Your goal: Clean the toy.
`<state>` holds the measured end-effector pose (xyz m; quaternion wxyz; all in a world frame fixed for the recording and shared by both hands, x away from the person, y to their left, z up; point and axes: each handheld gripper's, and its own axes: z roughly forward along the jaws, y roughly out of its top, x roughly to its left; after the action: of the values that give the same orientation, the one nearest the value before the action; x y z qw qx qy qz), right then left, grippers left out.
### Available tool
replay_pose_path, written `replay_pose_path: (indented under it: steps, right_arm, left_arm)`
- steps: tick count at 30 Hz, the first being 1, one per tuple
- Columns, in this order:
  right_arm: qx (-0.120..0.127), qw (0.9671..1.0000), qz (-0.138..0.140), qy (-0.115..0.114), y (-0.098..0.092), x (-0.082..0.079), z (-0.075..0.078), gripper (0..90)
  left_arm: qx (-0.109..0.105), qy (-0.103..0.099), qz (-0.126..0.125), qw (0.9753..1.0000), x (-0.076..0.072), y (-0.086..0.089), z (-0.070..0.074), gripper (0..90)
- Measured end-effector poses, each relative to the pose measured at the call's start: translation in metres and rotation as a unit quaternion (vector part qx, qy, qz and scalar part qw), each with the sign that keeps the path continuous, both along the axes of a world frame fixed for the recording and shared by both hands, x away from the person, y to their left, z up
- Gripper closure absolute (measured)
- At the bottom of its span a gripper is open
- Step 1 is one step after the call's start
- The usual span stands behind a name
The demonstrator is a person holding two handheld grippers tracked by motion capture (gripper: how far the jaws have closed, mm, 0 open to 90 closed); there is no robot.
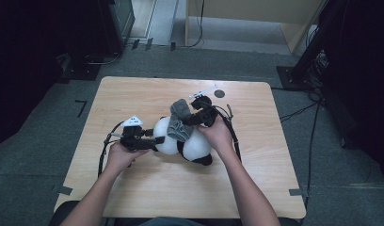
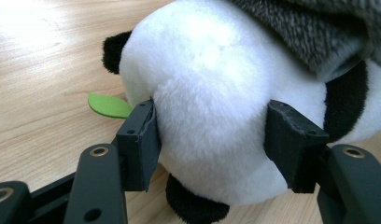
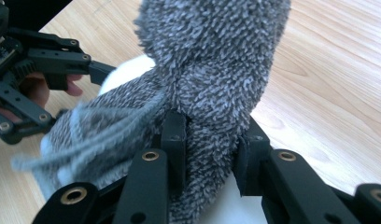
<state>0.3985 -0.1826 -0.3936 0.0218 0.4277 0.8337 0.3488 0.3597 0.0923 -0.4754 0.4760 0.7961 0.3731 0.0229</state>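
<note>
The plush panda (image 1: 188, 141) lies mid-table (image 1: 133, 188), a grey knitted cloth (image 1: 180, 120) draped over it. Left gripper (image 2: 212, 135) comes in low from the side, jaws clamped on the panda's white body, pressing into the fur. Right gripper (image 3: 212, 149) reaches down from above, wrist bent, jaws pinching the grey cloth. A green felt leaf (image 2: 109, 105) peeks out beside the panda; the panda's face is hidden under the cloth

White-and-black plush panda toy (image 2: 212, 107) cut off at right edge, grey fuzzy knitted scarf (image 3: 212, 60) cropped at top, loose grey yarn strands (image 3: 86, 135) blurred.
</note>
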Motion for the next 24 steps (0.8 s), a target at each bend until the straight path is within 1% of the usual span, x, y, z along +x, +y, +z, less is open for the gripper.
replay_pose_path:
  steps: [4, 7, 12, 16, 20, 24]
  right_arm:
    - [0.002, 0.9999, -0.011, -0.005, -0.014, -0.004, 0.003, 70.5]
    - [0.007, 0.9998, -0.019, -0.010, -0.025, -0.006, 0.005, 70.4]
    - [0.015, 0.9992, -0.036, -0.009, -0.044, -0.011, 0.008, 70.6]
    - [0.016, 0.9985, -0.051, -0.012, -0.060, -0.015, 0.011, 70.8]
    - [0.021, 0.9976, -0.065, -0.013, -0.078, -0.020, 0.010, 71.0]
    - [0.028, 0.9963, -0.081, -0.009, -0.094, -0.024, 0.005, 71.3]
  left_arm:
    - [-0.006, 0.004, 0.001, 1.0000, 0.000, 0.000, 0.000, 39.3]
    - [-0.006, 0.003, 0.001, 1.0000, 0.000, 0.000, 0.000, 39.3]
    - [-0.006, 0.002, 0.000, 1.0000, 0.000, 0.000, 0.000, 39.3]
    - [-0.006, 0.002, 0.000, 1.0000, 0.000, 0.000, 0.000, 39.2]
    - [-0.006, 0.000, -0.002, 1.0000, 0.000, 0.001, 0.000, 39.1]
    - [-0.006, -0.001, -0.002, 1.0000, 0.000, 0.001, 0.000, 39.1]
